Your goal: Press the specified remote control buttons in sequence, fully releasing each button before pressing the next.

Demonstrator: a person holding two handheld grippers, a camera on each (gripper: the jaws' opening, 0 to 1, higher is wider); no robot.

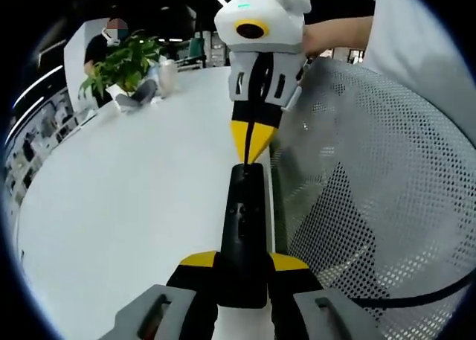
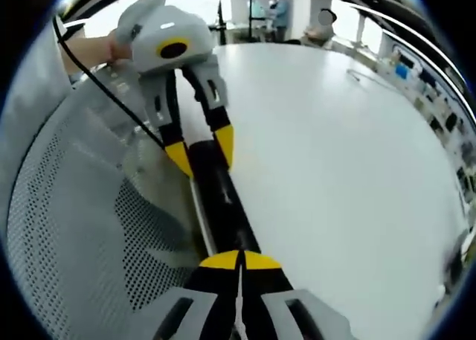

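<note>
left gripper view: left gripper clamps the remote, a light, stiff, slick bar; right gripper closed, tips pressing its end.

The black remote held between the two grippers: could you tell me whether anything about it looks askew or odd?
Nothing stands out. The black remote lies gripped by the left gripper, while the right gripper, fingers closed, meets its far end.

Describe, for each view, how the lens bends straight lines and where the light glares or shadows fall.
Left gripper view: the white table curves like a bowl, evenly lit, with soft shadow beside the black remote. Right gripper view: the table edge bows, the mesh chair back darkens near the remote, and the far windows are overexposed.
</note>
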